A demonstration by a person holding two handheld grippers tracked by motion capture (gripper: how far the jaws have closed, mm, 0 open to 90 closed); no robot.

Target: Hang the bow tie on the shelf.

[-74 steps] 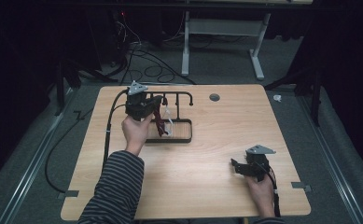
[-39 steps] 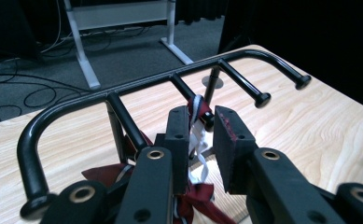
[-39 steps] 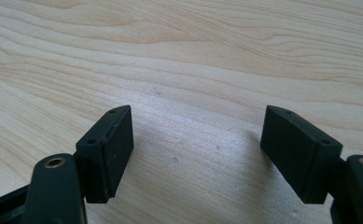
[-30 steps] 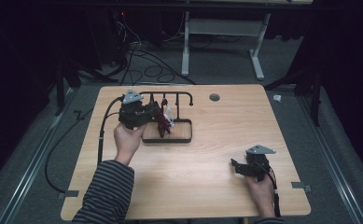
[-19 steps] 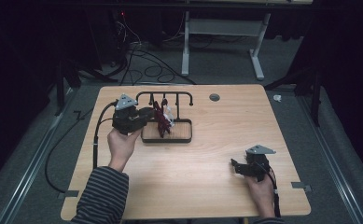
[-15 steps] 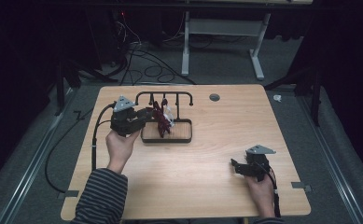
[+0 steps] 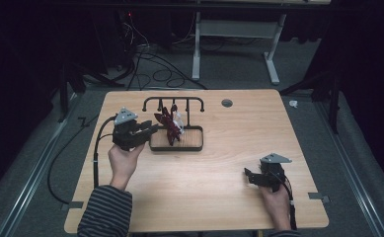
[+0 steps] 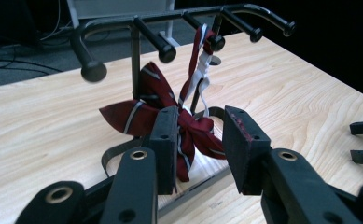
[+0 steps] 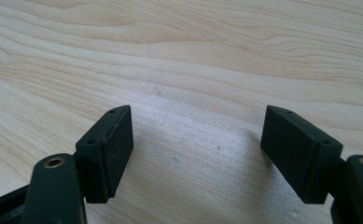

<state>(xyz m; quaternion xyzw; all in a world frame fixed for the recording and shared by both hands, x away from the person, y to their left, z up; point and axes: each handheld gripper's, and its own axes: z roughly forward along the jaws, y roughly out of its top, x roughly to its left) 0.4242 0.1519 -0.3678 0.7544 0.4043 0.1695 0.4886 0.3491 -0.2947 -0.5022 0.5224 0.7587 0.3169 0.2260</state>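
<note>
Dark red striped bow tie (image 8: 170, 116) hangs from black peg rack (image 7: 173, 102), long axis roughly horizontal. Left gripper (image 8: 200, 135) spread, straddling tie. Right gripper (image 9: 195, 154) spread, well apart from rack. Pale wood table (image 7: 239, 128), dark room.

A dark red bow tie (image 8: 170, 116) with pale stripes is seen hanging by its white strap from a peg of the black rack (image 8: 137, 28). Its wings are spread just above the rack's wooden tray (image 7: 189, 140).

Dark red, white-striped bow tie (image 8: 170, 109) on black rack (image 8: 137, 28); pale woodgrain table (image 7: 239, 182); striped sleeve (image 7: 105, 212).
</note>
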